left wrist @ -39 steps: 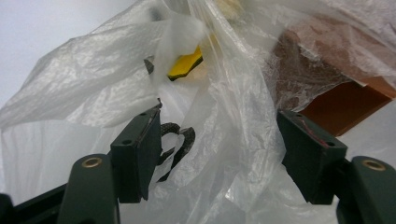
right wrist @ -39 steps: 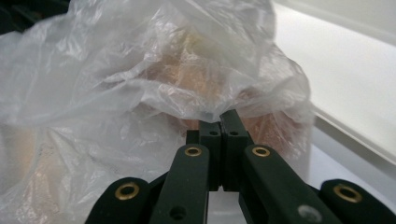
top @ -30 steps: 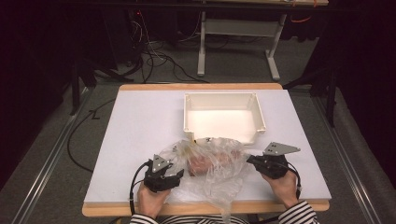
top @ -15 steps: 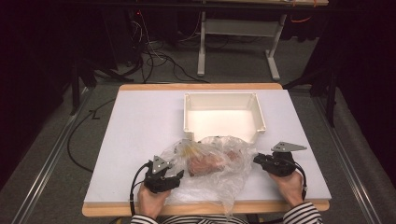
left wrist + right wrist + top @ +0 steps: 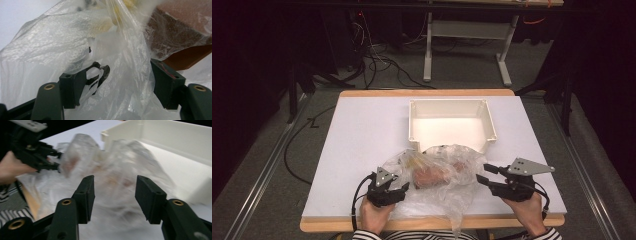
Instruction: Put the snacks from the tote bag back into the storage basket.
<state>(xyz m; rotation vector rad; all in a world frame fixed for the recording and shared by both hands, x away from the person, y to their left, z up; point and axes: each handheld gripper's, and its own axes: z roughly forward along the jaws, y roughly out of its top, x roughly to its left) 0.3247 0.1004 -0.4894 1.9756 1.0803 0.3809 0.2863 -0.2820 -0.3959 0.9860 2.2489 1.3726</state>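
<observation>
The clear plastic bag (image 5: pixel 437 175) lies between your two tools on the worktop (image 5: pixel 362 130). Your left tool (image 5: pixel 404 186) stands open, with bag film bunched between its jaws. Your right tool (image 5: pixel 480 172) has just been opening, holds nothing, and sits just beside the bag.

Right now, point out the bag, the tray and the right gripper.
bag (image 5: pixel 447 187), high view, crumpled clear plastic at its middle.
tray (image 5: pixel 451 102), high view, far wall's rim.
right gripper (image 5: pixel 482 174), high view, between its two open jaws.

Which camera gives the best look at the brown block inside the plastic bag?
The left gripper view: brown block looms close, upper right, behind the plastic bag. The high view shows a small reddish lump; the right gripper view, blurred smears.
</observation>
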